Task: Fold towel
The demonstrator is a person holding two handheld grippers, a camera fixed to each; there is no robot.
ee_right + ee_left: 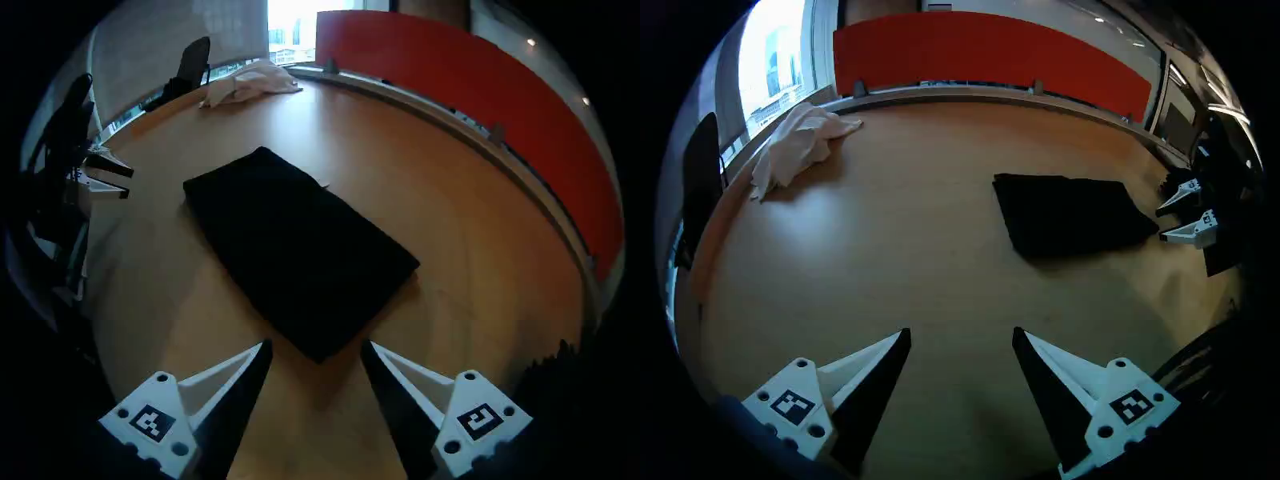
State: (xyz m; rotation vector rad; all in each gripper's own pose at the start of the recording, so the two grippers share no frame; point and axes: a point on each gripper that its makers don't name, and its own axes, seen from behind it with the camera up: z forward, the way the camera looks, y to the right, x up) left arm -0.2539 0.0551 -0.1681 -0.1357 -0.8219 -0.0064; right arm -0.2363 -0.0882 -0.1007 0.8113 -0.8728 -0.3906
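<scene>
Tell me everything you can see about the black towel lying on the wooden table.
The black towel is a dark, matte fabric rectangle, apparently already folded into a flat, layered pad with fairly straight edges. It lies on the light brown wooden table, running diagonally in the right gripper view. Its nearest corner sits between the open fingers of the right gripper, which do not press on it; whether they touch it I cannot tell. Nothing lies on top of it.

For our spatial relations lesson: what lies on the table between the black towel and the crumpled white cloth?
Nothing: the left gripper view shows bare wooden table between the black towel and the white cloth.
</scene>
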